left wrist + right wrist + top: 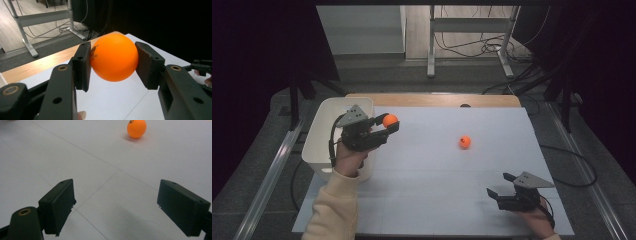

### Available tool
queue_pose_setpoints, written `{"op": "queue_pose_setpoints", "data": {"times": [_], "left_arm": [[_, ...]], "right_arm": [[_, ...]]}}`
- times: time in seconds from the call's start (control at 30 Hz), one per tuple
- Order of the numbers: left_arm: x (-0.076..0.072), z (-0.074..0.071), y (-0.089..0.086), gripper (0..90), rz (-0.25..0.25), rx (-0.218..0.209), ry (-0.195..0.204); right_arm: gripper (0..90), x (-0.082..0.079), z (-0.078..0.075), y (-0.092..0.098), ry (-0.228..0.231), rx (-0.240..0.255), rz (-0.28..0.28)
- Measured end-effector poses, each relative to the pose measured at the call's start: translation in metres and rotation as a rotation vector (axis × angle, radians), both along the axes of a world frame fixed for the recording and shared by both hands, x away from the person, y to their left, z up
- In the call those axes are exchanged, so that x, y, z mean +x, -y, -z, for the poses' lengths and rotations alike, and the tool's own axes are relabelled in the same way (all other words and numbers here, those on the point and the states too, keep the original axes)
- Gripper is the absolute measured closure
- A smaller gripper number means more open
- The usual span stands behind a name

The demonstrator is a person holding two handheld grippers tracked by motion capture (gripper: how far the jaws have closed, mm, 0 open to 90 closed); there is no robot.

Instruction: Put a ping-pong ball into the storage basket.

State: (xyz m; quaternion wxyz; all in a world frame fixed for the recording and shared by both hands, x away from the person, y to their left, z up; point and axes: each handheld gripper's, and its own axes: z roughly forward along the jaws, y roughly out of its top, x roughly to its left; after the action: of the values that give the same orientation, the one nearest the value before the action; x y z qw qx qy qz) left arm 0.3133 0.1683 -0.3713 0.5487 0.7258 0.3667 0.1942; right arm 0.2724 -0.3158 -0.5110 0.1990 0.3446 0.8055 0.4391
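My left gripper (388, 125) is shut on an orange ball (390, 120), held above the table's left side beside a white bin (328, 116). In the left gripper view both pads press the orange ball (114, 58) from either side. A second orange ball (465, 142) lies on the white table sheet, right of centre. My right gripper (501, 184) rests near the front right corner with its jaws wide apart and nothing between them. In the right gripper view that second ball (136, 128) lies far ahead of the right gripper (125, 207).
The white bin stands at the table's left edge. A wooden strip (432, 100) runs along the far edge of the white sheet (437, 170). Beyond the table stand a metal desk frame (472, 35) and loose cables (492, 47) on the floor.
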Motion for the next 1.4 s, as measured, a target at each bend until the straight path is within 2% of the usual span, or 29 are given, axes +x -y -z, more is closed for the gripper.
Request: {"op": "queue_pose_setpoints", "data": {"times": [0.33,0.73,1.4], "left_arm": [[0.001,-0.002,-0.017,50.3,-0.050,-0.012,-0.002],[0.004,0.000,-0.029,50.2,-0.081,-0.021,-0.010],[0.008,0.001,-0.052,50.3,-0.135,-0.058,-0.016]], "right_arm": [[15.0,0.000,0.000,0.000,0.000,-0.002,0.000],[15.0,0.000,0.000,0.000,-0.001,-0.001,0.000],[15.0,-0.001,0.001,0.000,-0.005,0.001,0.000]]}}
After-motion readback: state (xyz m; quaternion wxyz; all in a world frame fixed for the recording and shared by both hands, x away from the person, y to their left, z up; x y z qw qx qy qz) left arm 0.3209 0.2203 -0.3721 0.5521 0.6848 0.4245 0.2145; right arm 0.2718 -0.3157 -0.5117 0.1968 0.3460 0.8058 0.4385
